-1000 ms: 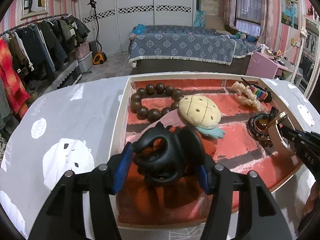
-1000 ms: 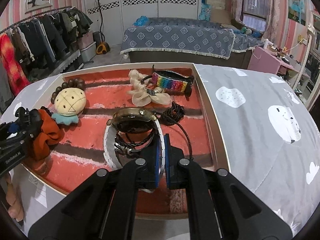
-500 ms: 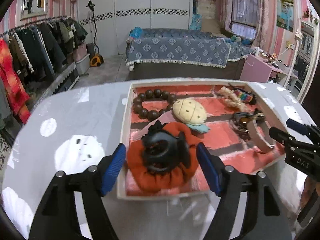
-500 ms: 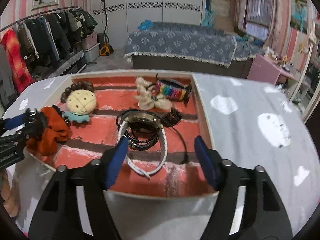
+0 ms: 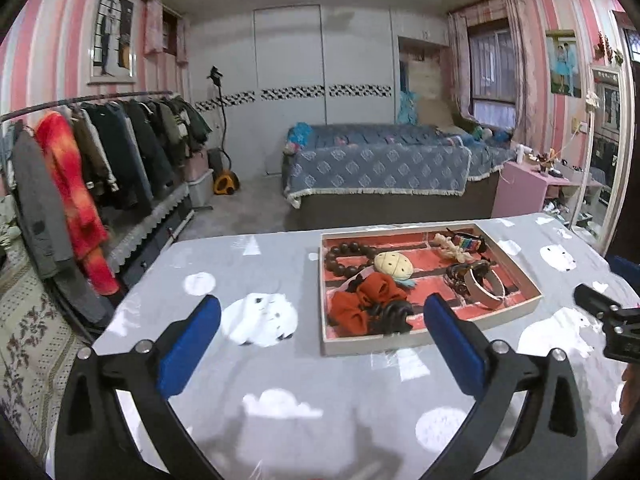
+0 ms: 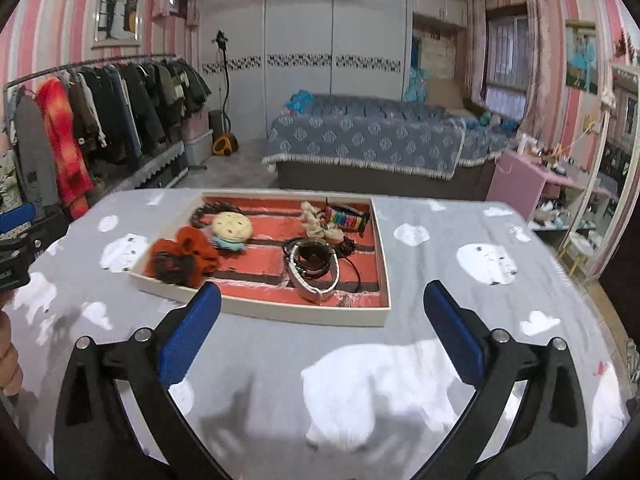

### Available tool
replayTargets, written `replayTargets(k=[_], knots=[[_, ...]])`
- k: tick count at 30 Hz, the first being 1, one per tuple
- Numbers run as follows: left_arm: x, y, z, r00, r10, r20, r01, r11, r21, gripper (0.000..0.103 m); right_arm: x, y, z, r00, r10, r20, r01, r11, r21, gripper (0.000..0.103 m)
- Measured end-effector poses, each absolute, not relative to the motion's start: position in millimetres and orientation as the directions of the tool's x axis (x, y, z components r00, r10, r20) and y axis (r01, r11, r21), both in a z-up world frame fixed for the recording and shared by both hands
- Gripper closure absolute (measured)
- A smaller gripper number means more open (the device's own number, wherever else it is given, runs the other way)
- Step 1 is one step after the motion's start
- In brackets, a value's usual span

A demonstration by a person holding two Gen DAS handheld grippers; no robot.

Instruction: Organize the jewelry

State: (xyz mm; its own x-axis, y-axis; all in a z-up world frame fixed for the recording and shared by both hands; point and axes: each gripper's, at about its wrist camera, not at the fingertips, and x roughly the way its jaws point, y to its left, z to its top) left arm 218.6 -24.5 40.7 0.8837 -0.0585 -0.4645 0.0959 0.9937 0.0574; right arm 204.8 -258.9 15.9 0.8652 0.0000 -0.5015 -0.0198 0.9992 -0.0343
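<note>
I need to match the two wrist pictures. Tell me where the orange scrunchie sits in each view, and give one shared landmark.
Left wrist view: the orange scrunchie lies just right of centre, in the tray's near-left corner.
Right wrist view: the orange scrunchie lies left of centre, at the tray's left end.
Shared landmark: the round cream plush just behind it.

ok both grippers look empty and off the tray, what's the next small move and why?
Probably just park both hands clear of the tray. The left gripper and right gripper are opening with nothing between the jaws. Scrunchie, beads, watch and the other pieces all lie inside the tray, and no loose jewelry shows on the cloth.
</note>
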Motion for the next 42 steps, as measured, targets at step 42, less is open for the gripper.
replayTargets(k=[42], knots=[[99, -22, 20, 0.914, -0.099, -0.394, 0.111, 0.994, 0.007, 0.004, 96, -225, 8, 0.917, -0.075, -0.391, 0.058, 0.997, -0.054, 0.004]])
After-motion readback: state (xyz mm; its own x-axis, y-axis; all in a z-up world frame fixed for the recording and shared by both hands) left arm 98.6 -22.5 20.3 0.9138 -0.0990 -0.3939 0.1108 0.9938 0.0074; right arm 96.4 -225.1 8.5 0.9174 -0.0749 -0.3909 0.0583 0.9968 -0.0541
